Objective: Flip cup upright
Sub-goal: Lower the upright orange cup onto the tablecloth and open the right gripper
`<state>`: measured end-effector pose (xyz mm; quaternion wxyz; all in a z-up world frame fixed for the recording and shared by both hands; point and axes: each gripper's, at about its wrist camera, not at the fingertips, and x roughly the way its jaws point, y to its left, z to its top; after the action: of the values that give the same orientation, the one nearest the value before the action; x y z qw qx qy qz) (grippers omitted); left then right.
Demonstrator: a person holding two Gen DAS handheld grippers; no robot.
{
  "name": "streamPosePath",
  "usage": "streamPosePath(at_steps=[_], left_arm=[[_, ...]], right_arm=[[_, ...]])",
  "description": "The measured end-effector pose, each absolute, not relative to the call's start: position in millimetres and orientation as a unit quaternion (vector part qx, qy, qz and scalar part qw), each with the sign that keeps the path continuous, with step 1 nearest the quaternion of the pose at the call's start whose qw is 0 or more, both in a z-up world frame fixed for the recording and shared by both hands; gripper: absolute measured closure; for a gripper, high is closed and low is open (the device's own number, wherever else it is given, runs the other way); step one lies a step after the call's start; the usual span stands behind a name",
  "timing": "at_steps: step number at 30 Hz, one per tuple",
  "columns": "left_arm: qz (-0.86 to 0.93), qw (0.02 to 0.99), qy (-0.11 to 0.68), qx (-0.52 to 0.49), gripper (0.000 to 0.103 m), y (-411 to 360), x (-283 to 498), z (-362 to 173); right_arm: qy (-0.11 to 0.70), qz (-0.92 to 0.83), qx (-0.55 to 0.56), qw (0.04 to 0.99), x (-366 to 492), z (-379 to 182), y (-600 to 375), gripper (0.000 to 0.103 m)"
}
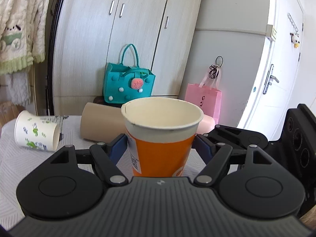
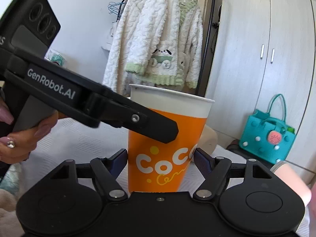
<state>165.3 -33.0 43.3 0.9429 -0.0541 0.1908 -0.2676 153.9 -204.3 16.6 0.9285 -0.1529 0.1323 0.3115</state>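
Orange cup (image 1: 161, 150) stands upright, mouth up, between the blue pads of both claws at once. Left claw (image 1: 161, 148) has a pad (image 1: 118, 150) on each side wall of the cup, touching or nearly so; looks clenched on it. Right claw (image 2: 160, 158) brackets the same cup (image 2: 167, 138) low on the body, pads at the walls, also looks like it grips. Contact is hard to confirm on either, judged by how tight the pads sit.

Handling, as a judgement: paper cup, empty inside as far as the left wrist view shows, so very light. Thin wall, soft, dents under a hard squeeze. Rolled rim is the stiffest part, base next. Best hold is mid to low body with light pressure, pads opposite each other. Waxy print may be a bit slick. Tapered shape means it can slide upward out of a pinch.

Looks: orange lower body, white band under the rim, white "CoCo" lettering with yellow dots and script, a white label with a QR code on one side. Cream interior, small seam notch at the rim.

Cup sits on a white textured worktop (image 1: 11, 158). Behind the orange cup lies a beige cup (image 1: 98, 122) on its side. Left of the orange cup, farther off, a white cup with green print (image 1: 37, 130) lies on its side. Beyond the orange cup: a teal bag (image 1: 128, 85), a pink bag (image 1: 205, 98), a wardrobe (image 1: 118, 39).
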Motion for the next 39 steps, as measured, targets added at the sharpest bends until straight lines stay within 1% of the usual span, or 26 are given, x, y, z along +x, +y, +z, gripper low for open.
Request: streamPosePath(at_steps=[2, 6, 11, 15, 18, 21, 23, 26, 30, 39], left_arm=[[-0.267, 0.944, 0.188, -0.049, 0.028, -36.3, 167.3, 41.7], [-0.271, 0.937, 0.21, -0.06, 0.029, -37.8, 177.3, 38.9], [-0.269, 0.933, 0.226, -0.074, 0.029, -35.8, 182.4, 30.9], [-0.267, 0.933, 0.229, -0.073, 0.028, -35.2, 177.8, 28.9], [-0.264, 0.934, 0.229, -0.071, 0.025, -32.5, 174.0, 28.7], [-0.253, 0.936, 0.232, -0.071, 0.024, -28.0, 167.8, 29.7], [-0.234, 0.942, 0.23, -0.073, 0.02, -22.2, 159.1, 29.6], [-0.217, 0.947, 0.225, -0.08, 0.018, -11.1, 143.1, 30.1], [-0.203, 0.949, 0.225, -0.082, 0.018, -1.6, 126.1, 34.4], [-0.167, 0.964, 0.203, -0.043, 0.017, -1.5, 81.9, 43.9]], right_arm=[[0.131, 0.305, -0.152, 0.931, 157.2, 13.7, -204.8, 0.025], [0.161, 0.319, -0.103, 0.928, 168.8, 12.9, -214.5, 0.025], [0.149, 0.314, -0.119, 0.93, 166.3, 9.2, -209.6, 0.025], [0.157, 0.318, -0.132, 0.926, 163.1, 10.3, -206.8, 0.023], [0.162, 0.312, -0.119, 0.929, 162.8, 13.1, -209.5, 0.017], [0.168, 0.303, -0.109, 0.932, 159.4, 14.4, -212.9, 0.017], [0.189, 0.289, -0.09, 0.934, 156.2, 15.9, -216.5, 0.017], [0.217, 0.288, -0.046, 0.932, 146.5, 17.5, -225.5, 0.017], [0.202, 0.267, -0.053, 0.941, 125.5, 19.1, -229.7, 0.017], [0.153, 0.236, -0.042, 0.959, 82.3, 31.1, -240.7, 0.017]])
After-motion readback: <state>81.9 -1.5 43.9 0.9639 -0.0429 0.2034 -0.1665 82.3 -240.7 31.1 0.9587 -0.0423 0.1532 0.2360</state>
